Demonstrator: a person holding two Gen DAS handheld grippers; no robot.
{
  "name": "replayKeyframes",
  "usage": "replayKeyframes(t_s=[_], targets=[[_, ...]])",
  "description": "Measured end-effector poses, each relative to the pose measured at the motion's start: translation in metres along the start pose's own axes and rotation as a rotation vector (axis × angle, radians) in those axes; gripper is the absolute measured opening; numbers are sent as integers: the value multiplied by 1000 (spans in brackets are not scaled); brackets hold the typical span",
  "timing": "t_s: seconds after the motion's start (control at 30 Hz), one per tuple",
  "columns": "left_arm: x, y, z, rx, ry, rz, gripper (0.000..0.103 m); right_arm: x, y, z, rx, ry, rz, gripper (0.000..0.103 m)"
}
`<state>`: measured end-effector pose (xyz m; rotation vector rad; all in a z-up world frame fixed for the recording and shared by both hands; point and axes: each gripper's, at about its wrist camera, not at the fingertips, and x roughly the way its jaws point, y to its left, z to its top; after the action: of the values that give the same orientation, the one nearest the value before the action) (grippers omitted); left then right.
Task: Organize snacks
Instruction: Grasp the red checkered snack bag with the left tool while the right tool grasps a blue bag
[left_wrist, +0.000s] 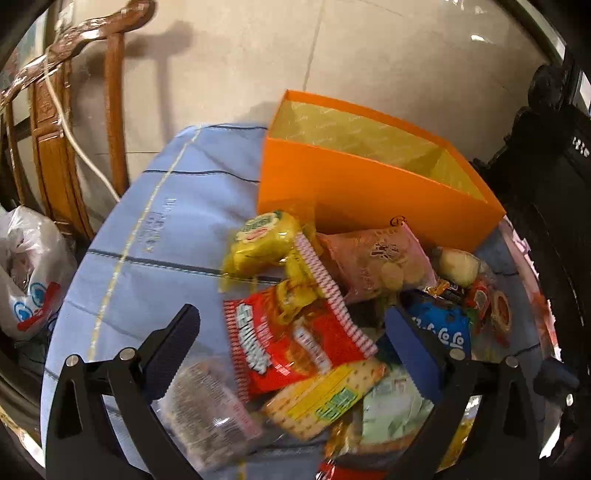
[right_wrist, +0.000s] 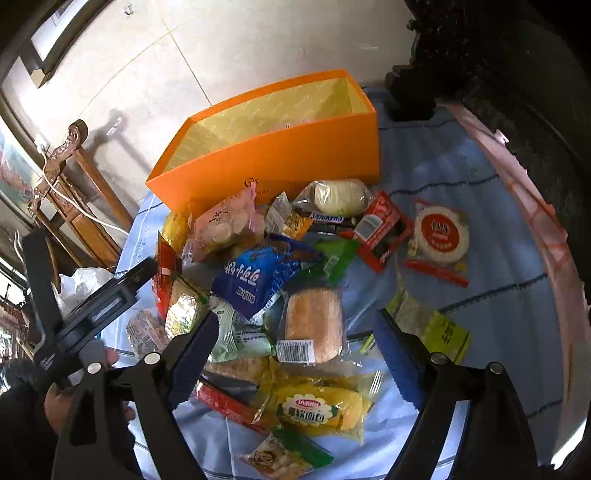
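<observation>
A heap of wrapped snacks lies on a blue cloth (left_wrist: 155, 206) in front of an open orange box (left_wrist: 369, 184) (right_wrist: 280, 155), whose yellow inside looks empty. My left gripper (left_wrist: 291, 339) hangs open above a red snack packet (left_wrist: 291, 339) and a yellow cracker pack (left_wrist: 325, 398), touching neither. My right gripper (right_wrist: 295, 347) stands open over a clear-wrapped bread slice (right_wrist: 314, 325), with a blue packet (right_wrist: 255, 277) just beyond it and a yellow soft-bread pack (right_wrist: 321, 410) nearer. The left gripper (right_wrist: 107, 295) and the hand holding it show at the left of the right wrist view.
A wooden chair (left_wrist: 74, 122) with a white cable stands beyond the table's left edge, above a white plastic bag (left_wrist: 29, 273). Dark carved furniture (right_wrist: 498, 74) rises at the right. A round red-labelled cake (right_wrist: 439, 232) lies apart on the cloth at the right.
</observation>
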<state>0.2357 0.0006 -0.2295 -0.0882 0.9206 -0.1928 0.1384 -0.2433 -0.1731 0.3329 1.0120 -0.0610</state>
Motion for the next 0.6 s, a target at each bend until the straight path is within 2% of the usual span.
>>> replayKeyframes(t_s=[0.07, 0.17, 0.2, 0.23, 0.27, 0.3, 0.37, 0.6], targets=[[9, -12, 2, 27, 0, 7, 99, 0, -1, 0, -14, -6, -13, 86], [27, -18, 2, 36, 9, 63, 99, 4, -5, 1, -18, -6, -26, 86], [37, -14, 2, 8, 44, 85, 85, 7, -6, 2, -18, 1, -27, 86], [43, -7, 1, -23, 75, 83, 62, 10, -7, 2, -21, 8, -28, 86], [50, 2, 0, -72, 116, 52, 49, 14, -7, 3, -30, 17, -27, 85], [50, 6, -1, -86, 112, 65, 45, 18, -6, 4, -37, 21, -24, 85], [49, 8, -2, -63, 109, 82, 42, 29, -2, 8, -43, 38, -2, 81], [40, 18, -11, -59, 86, 39, 41, 80, 16, 30, 13, 98, 100, 80]])
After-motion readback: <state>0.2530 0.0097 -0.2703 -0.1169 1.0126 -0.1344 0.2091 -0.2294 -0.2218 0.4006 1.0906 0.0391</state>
